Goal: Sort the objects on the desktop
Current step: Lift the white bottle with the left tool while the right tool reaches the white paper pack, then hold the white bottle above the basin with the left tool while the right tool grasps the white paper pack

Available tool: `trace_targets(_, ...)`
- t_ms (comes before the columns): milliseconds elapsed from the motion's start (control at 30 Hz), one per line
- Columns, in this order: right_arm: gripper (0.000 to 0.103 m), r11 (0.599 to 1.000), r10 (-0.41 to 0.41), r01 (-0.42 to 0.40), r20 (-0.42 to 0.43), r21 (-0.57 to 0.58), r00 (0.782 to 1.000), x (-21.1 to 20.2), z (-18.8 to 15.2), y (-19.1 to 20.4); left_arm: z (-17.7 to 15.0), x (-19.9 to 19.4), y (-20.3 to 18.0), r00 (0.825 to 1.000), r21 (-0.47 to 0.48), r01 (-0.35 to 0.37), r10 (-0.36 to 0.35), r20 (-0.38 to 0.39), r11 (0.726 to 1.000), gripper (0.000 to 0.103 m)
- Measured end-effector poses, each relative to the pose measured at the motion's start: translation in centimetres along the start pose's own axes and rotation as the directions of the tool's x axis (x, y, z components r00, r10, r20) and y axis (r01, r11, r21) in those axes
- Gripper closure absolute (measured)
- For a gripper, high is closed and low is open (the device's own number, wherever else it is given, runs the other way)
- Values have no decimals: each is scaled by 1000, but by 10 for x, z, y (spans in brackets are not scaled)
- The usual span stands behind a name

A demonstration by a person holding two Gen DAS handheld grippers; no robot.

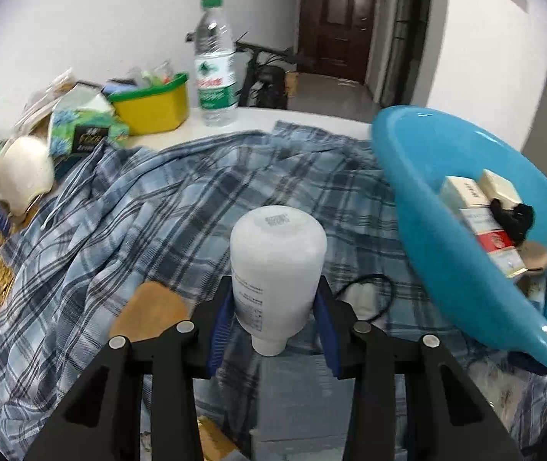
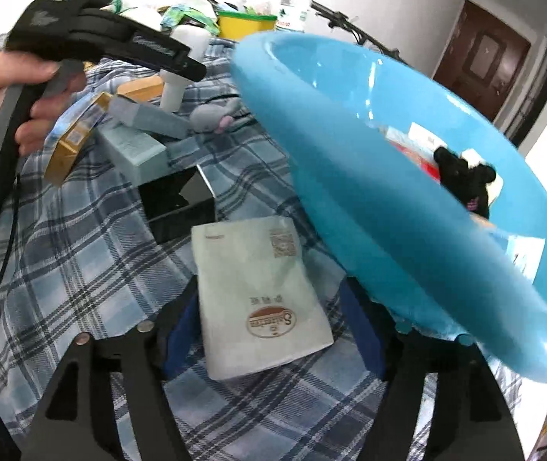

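Plaid cloth [image 2: 81,269] covers the desk under both my tongs. Right tongs [image 2: 269,334] nearest: jaws wide, pads clear of the pale tissue pack [image 2: 261,296] that lies flat between them. Its long axis runs roughly 6 to 12 o'clock, tilted a little toward 11, so the jaws already straddle the short width. The blue basin [image 2: 407,199] rises at 1 to 3 o'clock, its rim close over the right finger and just beside the pack. Left tongs [image 1: 273,307] hold the white bottle [image 1: 277,265] cap toward me, base pointing 12 o'clock; pads press its lower body. From there the basin [image 1: 446,249] sits at 2 o'clock, near. Farther off at 11 o'clock: yellow tub [image 1: 154,103], water bottle [image 1: 214,65]. My guess: bottle goes first, rightward over the rim.
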State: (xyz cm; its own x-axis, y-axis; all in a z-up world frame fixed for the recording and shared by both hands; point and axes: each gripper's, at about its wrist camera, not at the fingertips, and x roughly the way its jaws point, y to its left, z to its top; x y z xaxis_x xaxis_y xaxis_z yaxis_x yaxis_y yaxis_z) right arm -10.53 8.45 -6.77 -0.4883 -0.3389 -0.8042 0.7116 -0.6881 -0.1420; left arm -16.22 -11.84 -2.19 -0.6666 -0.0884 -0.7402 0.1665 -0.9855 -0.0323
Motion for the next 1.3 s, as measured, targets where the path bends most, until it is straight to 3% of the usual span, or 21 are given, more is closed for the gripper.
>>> trace_targets(67, 33, 1000, 12, -12, -5, 22, 1000, 0, -1, -3, -1, -5, -6, 1000, 18, 15, -16, 20, 1000, 61)
trace_targets(100, 40, 999, 31, -31, -8, 33, 999, 0, -1, -3, -1, -7, -10, 999, 32, 23, -24, 33, 999, 61)
trace_targets(133, 54, 997, 67, -66, -11, 47, 998, -1, 0, -4, -1, -9, -13, 999, 43, 27, -29, 40, 999, 61)
trace_targets(400, 57, 997, 64, -64, -22, 31, 998, -21, -10, 10, 0, -16, -23, 996, 65, 44, -48, 70, 997, 61)
trace_targets(767, 58, 984, -96, 101, -40, 147, 995, -65, -49, -4, 4, -32, -31, 990, 57, 96, -101, 101, 994, 61)
trace_targets(900, 58, 979, -146, 150, -40, 141, 989, -74, -46, -7, 7, -43, -33, 989, 44, 101, -106, 107, 994, 61)
trace_targets(1133, 58, 983, -144, 140, 25, 120, 989, -93, -35, 2, 9, -67, -33, 987, 43, 88, -93, 128, 995, 61)
trace_targets(1300, 58, 975, -185, 180, 30, 129, 982, -89, -27, 2, 11, -78, -34, 983, 48, 94, -100, 151, 994, 61)
